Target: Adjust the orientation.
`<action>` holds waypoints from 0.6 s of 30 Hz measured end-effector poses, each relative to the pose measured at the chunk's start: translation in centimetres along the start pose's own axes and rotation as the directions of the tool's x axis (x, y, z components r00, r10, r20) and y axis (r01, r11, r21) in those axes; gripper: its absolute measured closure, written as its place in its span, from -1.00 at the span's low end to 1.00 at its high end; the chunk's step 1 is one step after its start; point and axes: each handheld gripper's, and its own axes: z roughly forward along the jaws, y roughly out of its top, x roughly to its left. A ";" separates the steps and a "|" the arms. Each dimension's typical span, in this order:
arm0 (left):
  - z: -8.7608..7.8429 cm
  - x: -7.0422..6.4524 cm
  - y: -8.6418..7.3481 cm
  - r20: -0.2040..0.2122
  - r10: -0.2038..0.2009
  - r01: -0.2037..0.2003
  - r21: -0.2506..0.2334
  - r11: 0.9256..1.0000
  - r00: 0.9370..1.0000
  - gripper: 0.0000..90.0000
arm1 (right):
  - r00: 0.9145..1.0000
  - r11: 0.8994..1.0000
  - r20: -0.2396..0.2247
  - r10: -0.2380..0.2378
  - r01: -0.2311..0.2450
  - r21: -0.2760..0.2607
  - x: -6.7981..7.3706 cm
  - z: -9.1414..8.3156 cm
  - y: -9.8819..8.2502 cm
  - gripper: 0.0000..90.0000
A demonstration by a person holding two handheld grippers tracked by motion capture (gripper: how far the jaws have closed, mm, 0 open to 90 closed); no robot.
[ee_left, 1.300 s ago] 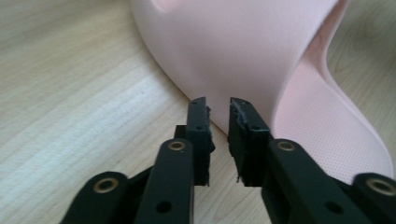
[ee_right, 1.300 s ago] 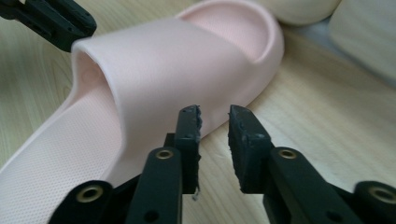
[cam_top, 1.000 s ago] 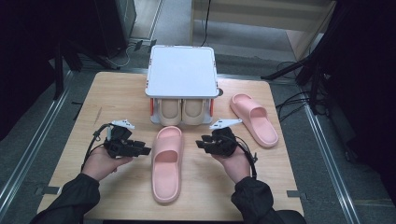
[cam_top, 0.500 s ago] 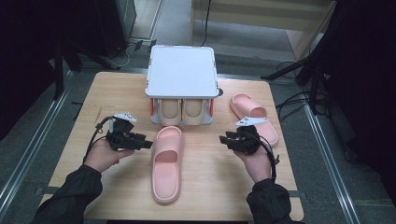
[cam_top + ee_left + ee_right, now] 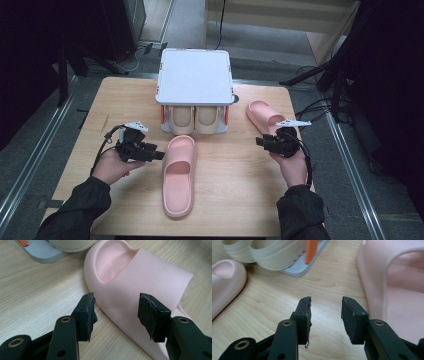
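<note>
1. While both grippers sit low over the table, the near pink slipper lies flat at centre front, toe toward the shoe rack, just short of its base.
2. Left gripper: jaws spread wide, nothing between them, tips right at the near slipper's left edge. In the left gripper view the right jaw overlaps the strap side; actual contact can't be confirmed.
3. Second pink slipper lies right of the rack, angled, well apart from the first.
4. Right gripper: jaws parted, empty, over bare wood just beside that slipper's inner edge, not touching it.
5. Rack: white flat top, orange posts, a pair of beige slippers on the lower shelf, toes out.
6. Wooden table carries it all.
</note>
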 end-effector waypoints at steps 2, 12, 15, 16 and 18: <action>0.0 -0.1 -0.1 0.001 -0.007 0.007 0.000 1.000 1.000 0.04 | 1.000 1.000 0.021 0.006 -0.006 0.009 -0.6 0.3 0.1 0.33; -0.6 -0.1 -1.1 -0.010 -0.010 0.010 -0.008 1.000 1.000 0.01 | 0.996 0.999 0.084 0.039 -0.040 0.012 -3.2 1.2 0.6 0.32; -0.8 -0.2 -1.4 -0.015 -0.014 0.013 -0.009 1.000 1.000 0.00 | 0.994 0.999 0.095 0.045 -0.047 0.010 -3.8 1.6 0.9 0.31; -0.9 -0.2 -1.6 -0.014 -0.015 0.015 -0.008 1.000 1.000 0.00 | 0.994 0.999 0.103 0.044 -0.046 0.014 -4.0 1.8 1.0 0.31; -1.1 -0.3 -1.8 -0.021 -0.016 0.016 -0.011 1.000 1.000 0.00 | 0.992 0.999 0.121 0.042 -0.044 0.016 -4.3 2.2 1.3 0.31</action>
